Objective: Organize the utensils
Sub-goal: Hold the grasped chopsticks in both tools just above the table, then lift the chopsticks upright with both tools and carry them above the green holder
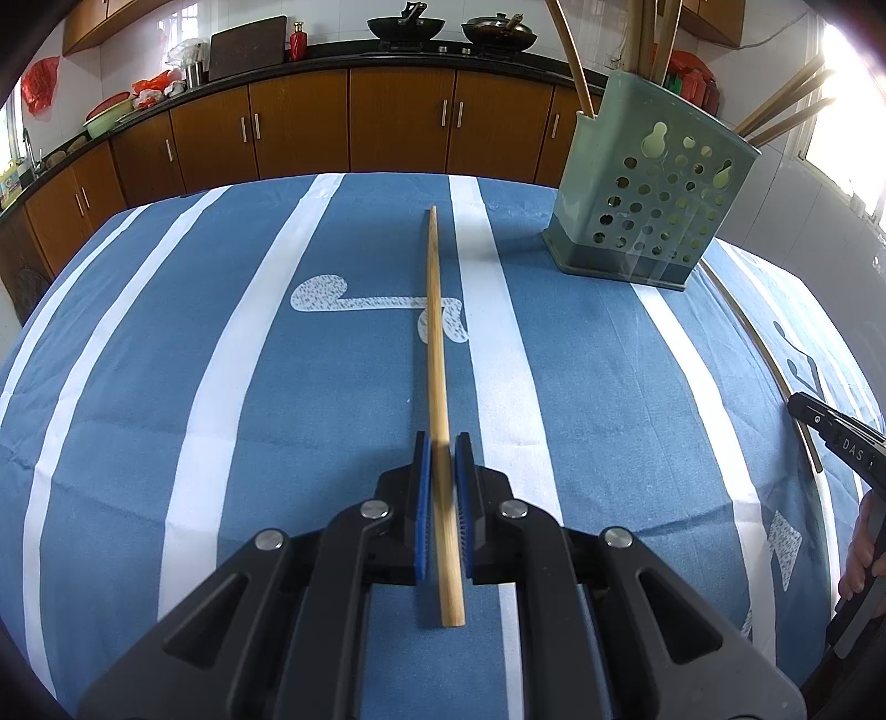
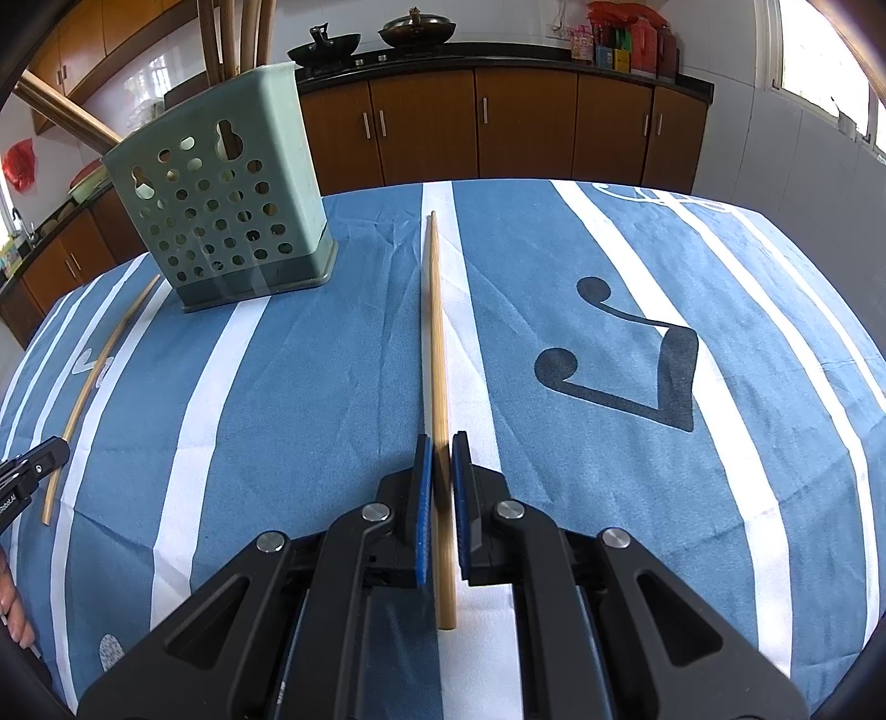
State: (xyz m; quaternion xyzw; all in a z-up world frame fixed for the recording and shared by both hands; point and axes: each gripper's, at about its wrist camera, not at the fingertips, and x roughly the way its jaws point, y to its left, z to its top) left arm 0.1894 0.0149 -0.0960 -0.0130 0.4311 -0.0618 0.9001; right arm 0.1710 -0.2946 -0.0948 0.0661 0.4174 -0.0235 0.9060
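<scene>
In the left wrist view, my left gripper (image 1: 441, 443) is shut on a bamboo chopstick (image 1: 434, 332) that points away from me over the blue striped tablecloth. In the right wrist view, my right gripper (image 2: 441, 443) is shut on a second bamboo chopstick (image 2: 436, 332) that also points away. A green perforated utensil holder (image 1: 653, 188) stands upright at the far right of the left view, with several chopsticks in it. The holder shows in the right wrist view (image 2: 221, 194) at the far left. Each gripper shows at the edge of the other's view: the right one (image 1: 830, 437), the left one (image 2: 33, 465).
The table's blue and white striped cloth (image 1: 221, 387) fills both views. Wooden kitchen cabinets (image 1: 354, 122) and a counter with woks (image 1: 407, 25) stand behind the table's far edge.
</scene>
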